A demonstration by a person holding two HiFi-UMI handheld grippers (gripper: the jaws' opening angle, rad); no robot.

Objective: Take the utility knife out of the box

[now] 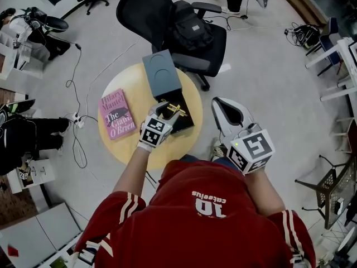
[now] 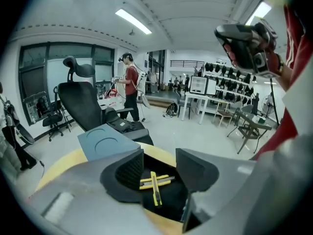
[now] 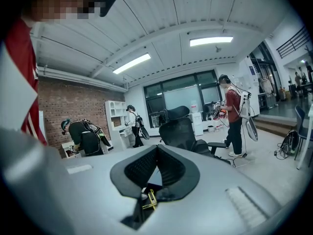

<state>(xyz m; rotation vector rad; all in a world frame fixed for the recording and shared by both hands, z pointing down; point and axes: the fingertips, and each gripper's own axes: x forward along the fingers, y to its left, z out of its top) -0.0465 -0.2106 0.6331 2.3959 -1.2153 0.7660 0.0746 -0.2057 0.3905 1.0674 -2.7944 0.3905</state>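
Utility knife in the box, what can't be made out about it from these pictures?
- Head view: the left tool hangs over the box and covers part of the utility knife; the rest is too small for detail.
- Left gripper view: two crossed yellow pieces lie there; whether a blade is out is too small to tell.
- Right gripper view: the shut right tool blocks the box; only a yellow sliver shows beneath.

**My room, floor to ceiling**

A round wooden table (image 1: 125, 85) sits before me on the pale grey floor (image 1: 268, 66), a black office chair (image 1: 142, 10) just behind it. Cables (image 1: 75, 82) trail off to my left. Farther out are a brick wall (image 3: 68, 106), white shelves (image 3: 115, 114), dark-framed windows (image 3: 181, 97) and long ceiling lights (image 3: 210, 41).
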